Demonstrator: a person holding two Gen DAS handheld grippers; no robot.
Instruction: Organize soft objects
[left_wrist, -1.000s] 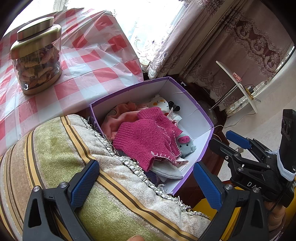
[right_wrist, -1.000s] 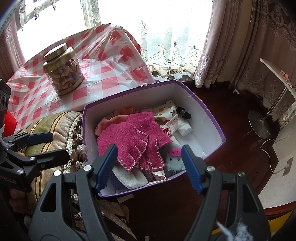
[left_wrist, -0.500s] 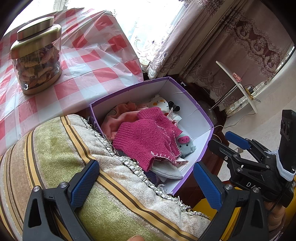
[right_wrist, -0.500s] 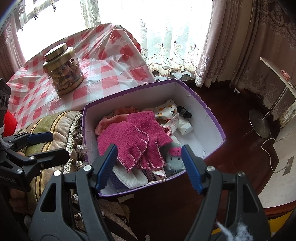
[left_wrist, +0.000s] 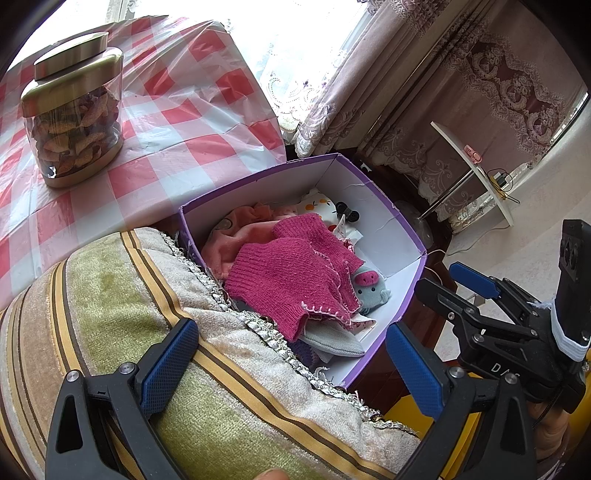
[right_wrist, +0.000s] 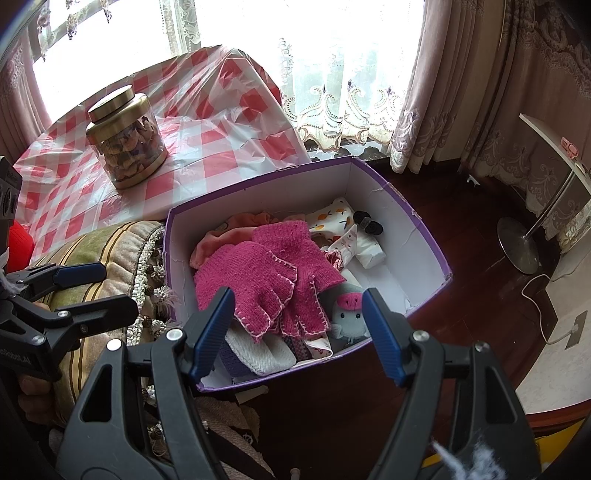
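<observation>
A purple box (right_wrist: 258, 184) with white inside walls holds soft things: a pair of pink knit gloves (right_wrist: 266, 280) on top, an orange-pink cloth (right_wrist: 225, 236), a small grey plush with a pink cap (right_wrist: 351, 314), white socks (right_wrist: 266, 350) and a fruit-print cloth (right_wrist: 332, 218). The box (left_wrist: 258, 181) and gloves (left_wrist: 291, 273) also show in the left wrist view. My left gripper (left_wrist: 291, 363) is open and empty above a striped green cushion (left_wrist: 122, 306). My right gripper (right_wrist: 299, 328) is open and empty, just in front of the box.
A glass jar with a gold lid (right_wrist: 127, 140) stands on a red-and-white checked tablecloth (right_wrist: 221, 110) behind the box. Dark wooden floor (right_wrist: 461, 277), curtains and a stand with a round base (right_wrist: 517, 247) lie to the right. A white cable runs across the floor.
</observation>
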